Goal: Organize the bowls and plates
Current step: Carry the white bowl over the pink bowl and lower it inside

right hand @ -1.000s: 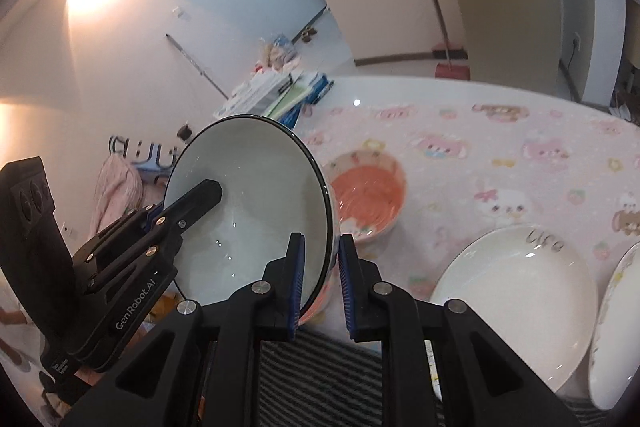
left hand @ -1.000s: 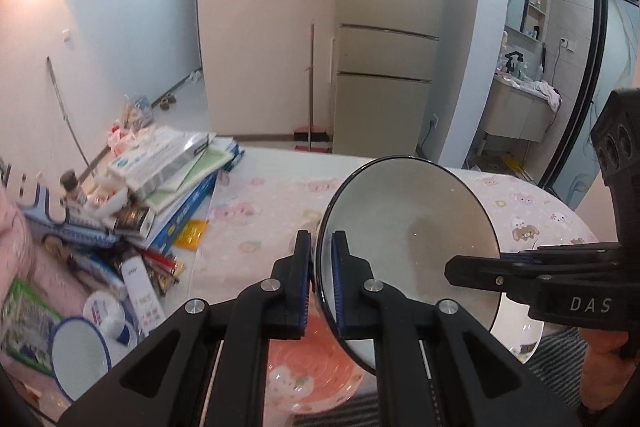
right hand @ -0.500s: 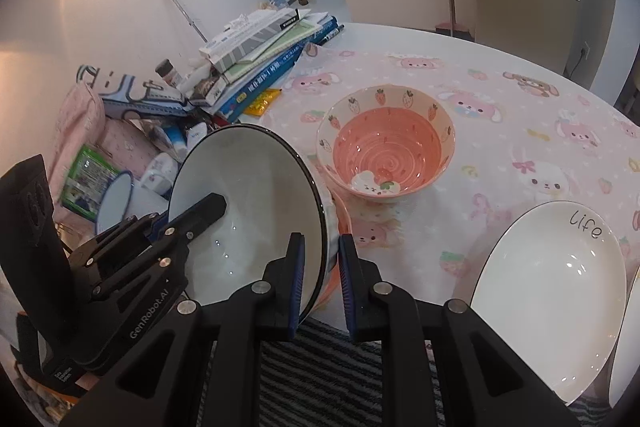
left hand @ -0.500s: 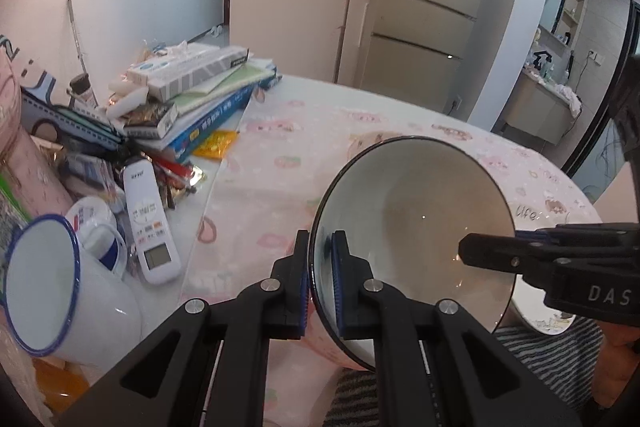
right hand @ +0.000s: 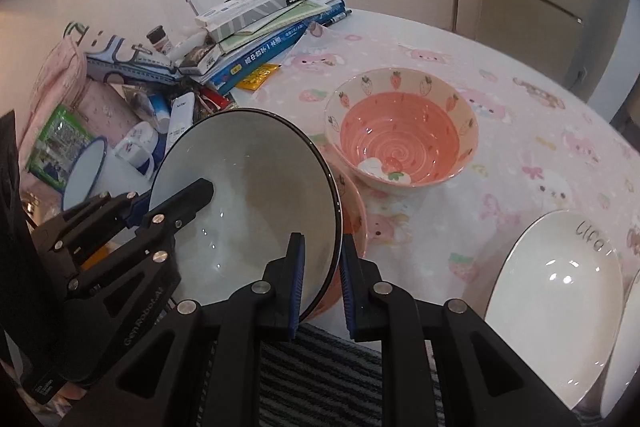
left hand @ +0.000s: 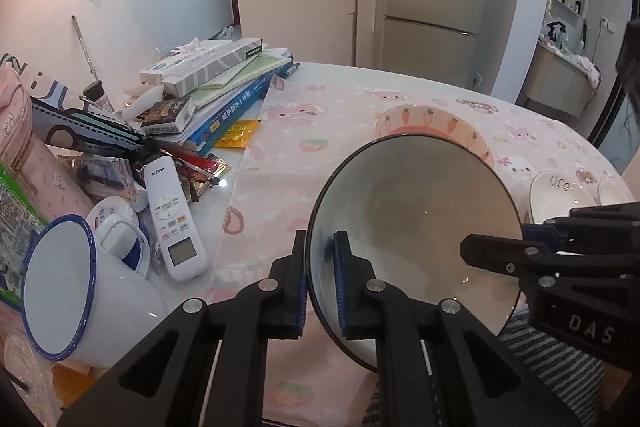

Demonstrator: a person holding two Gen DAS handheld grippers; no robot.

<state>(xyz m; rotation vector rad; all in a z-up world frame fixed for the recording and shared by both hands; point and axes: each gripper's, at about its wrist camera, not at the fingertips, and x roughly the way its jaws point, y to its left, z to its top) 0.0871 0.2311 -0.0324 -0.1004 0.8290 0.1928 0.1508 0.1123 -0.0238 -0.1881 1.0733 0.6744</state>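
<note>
A white ceramic bowl with a thin black rim was held tilted on edge between the two tools above the near edge of the table with the pink cartoon-print cloth. The left gripper was angled downward and was clamped on the bowl's rim, one blue pad inside the bowl and one outside. The right gripper was pitched more steeply downward and was clenched on the opposite rim in the same way. Beneath the bowl's lower edge the rim of a pink bowl was seen. Just beyond, a pink strawberry-patterned bowl stood upright on the cloth. A white plate lettered "life" lay to the right.
</note>
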